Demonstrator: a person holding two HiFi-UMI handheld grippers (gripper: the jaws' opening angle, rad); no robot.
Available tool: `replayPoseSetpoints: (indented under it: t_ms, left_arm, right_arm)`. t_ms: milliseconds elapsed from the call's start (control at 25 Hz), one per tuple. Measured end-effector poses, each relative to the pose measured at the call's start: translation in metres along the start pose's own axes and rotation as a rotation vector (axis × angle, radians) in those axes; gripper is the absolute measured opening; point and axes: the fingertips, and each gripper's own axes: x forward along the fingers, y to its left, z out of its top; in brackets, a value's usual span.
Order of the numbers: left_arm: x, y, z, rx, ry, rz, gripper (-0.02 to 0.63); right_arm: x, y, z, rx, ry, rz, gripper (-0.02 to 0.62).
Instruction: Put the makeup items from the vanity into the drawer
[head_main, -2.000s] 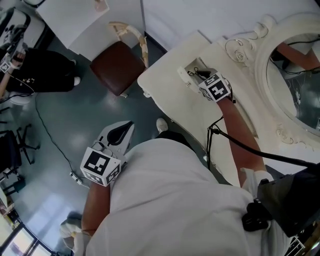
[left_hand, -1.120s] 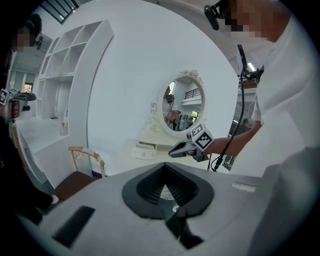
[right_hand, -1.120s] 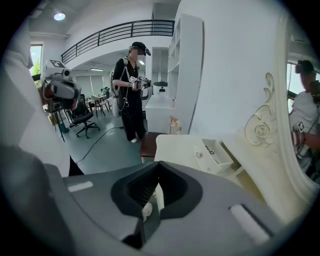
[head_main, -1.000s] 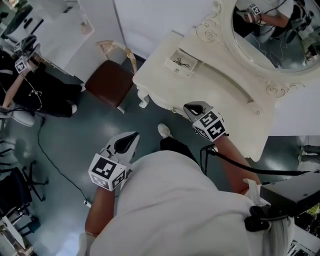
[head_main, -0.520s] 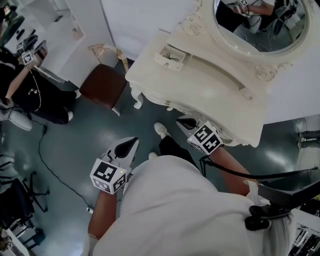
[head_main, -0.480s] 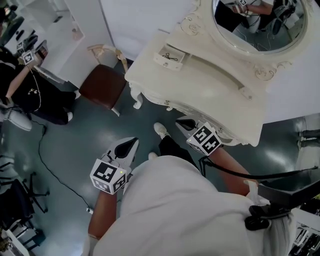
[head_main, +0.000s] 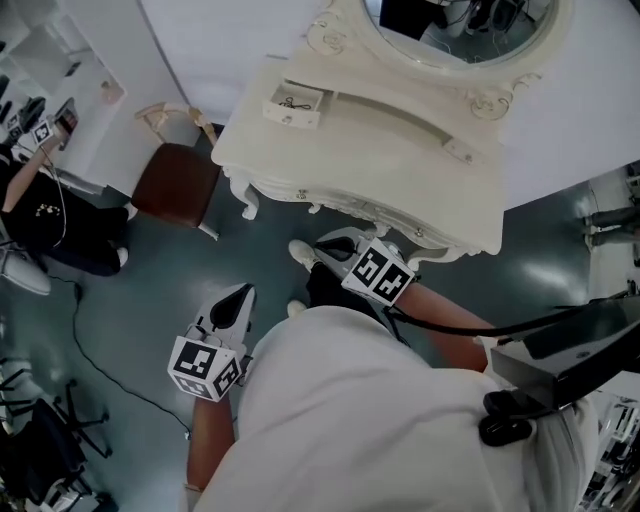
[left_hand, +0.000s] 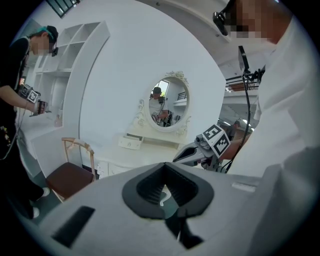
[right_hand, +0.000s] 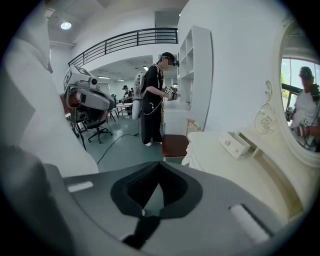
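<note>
The cream vanity (head_main: 400, 165) stands ahead of me, bare on top. A small drawer box (head_main: 293, 104) sits open at its back left with a dark item (head_main: 291, 101) inside. That box also shows in the left gripper view (left_hand: 131, 142) and the right gripper view (right_hand: 234, 144). My right gripper (head_main: 323, 243) hangs shut and holds nothing, just off the vanity's front edge. Low over the floor near my body, my left gripper (head_main: 244, 291) is also shut and holds nothing. In their own views, both the left gripper (left_hand: 165, 165) and the right gripper (right_hand: 159, 164) have jaws that meet.
An oval mirror (head_main: 460, 20) rises behind the vanity. A brown-seated chair (head_main: 170, 185) stands left of it. A person in black (head_main: 50, 220) stands at the far left beside white shelves. A cable (head_main: 95, 340) runs across the grey floor.
My right gripper has pulled back from the small drawer on the vanity to the front edge near my body. The view has drawn away from the vanity. The left gripper stays low.
</note>
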Motion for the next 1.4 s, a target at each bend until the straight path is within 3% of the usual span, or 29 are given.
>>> replayPoseSetpoints:
  t_ms: [440, 1400]
  left_arm:
    - [0.004, -0.012, -0.001, 0.010, 0.006, -0.001, 0.002]
    - [0.025, -0.023, 0.001, 0.028, 0.031, -0.049, 0.002]
  right_arm:
    - [-0.006, 0.006, 0.005, -0.056, -0.016, 0.008, 0.000]
    - [-0.020, 0.005, 0.002, -0.051, -0.032, 0.000, 0.000]
